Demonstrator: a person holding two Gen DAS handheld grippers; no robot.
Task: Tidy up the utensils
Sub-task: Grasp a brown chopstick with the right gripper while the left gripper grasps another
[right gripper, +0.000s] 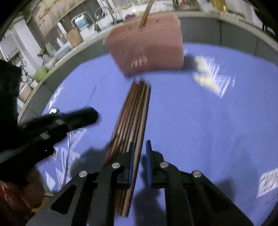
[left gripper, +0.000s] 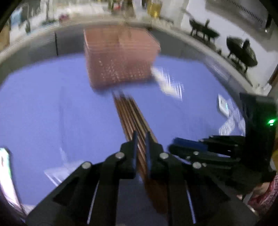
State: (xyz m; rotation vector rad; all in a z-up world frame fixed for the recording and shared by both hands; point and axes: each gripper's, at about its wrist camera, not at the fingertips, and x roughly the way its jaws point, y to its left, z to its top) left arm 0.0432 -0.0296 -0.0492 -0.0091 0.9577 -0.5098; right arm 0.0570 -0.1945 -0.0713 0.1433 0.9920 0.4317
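Note:
A bundle of brown chopsticks (left gripper: 130, 114) (right gripper: 137, 107) lies on a blue tablecloth (left gripper: 52, 104) (right gripper: 199, 130), pointing toward a pink perforated basket (left gripper: 119, 57) (right gripper: 147, 45). One chopstick (right gripper: 146, 13) stands in the basket. My left gripper (left gripper: 141, 133) is low over the bundle's near end, its jaws nearly together with chopsticks filling the narrow gap. My right gripper (right gripper: 140, 142) sits over the bundle's right edge, closed down on the outermost chopstick. Each gripper also shows beside the other: the right gripper (left gripper: 173, 145), the left gripper (right gripper: 92, 114). Both views are blurred.
A white printed pattern (left gripper: 168, 81) (right gripper: 212, 80) marks the cloth right of the basket. A grey ledge rims the table, with dark ornaments (left gripper: 241, 52) on its right side. A kitchen counter (right gripper: 52, 52) with a tap and containers lies beyond on the left.

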